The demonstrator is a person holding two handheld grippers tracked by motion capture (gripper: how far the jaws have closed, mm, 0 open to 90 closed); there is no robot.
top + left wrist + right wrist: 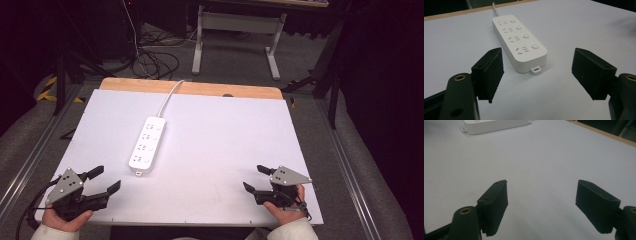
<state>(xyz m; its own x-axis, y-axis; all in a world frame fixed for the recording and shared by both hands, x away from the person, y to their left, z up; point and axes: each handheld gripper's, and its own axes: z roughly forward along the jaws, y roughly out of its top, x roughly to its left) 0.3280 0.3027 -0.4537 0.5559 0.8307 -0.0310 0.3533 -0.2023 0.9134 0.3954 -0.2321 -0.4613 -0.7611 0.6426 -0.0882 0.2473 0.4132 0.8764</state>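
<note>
I find the power strip [147,145] lying flat on the white table [225,150], just left of centre, its cord [170,95] running off toward 12 o'clock. From the left claw [102,179] it sits at about 1 o'clock, near but apart; from the right claw [257,177] it sits at about 10 o'clock, well apart. Both claws stand wide and hold nothing: the left gripper view shows the strip [519,37] beyond its open jaws, the small tab [535,70] at its near end facing them.

Judgement: the step in hand is the approach. I would bring the left claw forward along the strip's long axis, keep it low and level, and straddle the narrow width near the tabbed end before closing. The cord may resist a pull, so I would grip squarely and keep clear of the four buttons [526,36].
</note>
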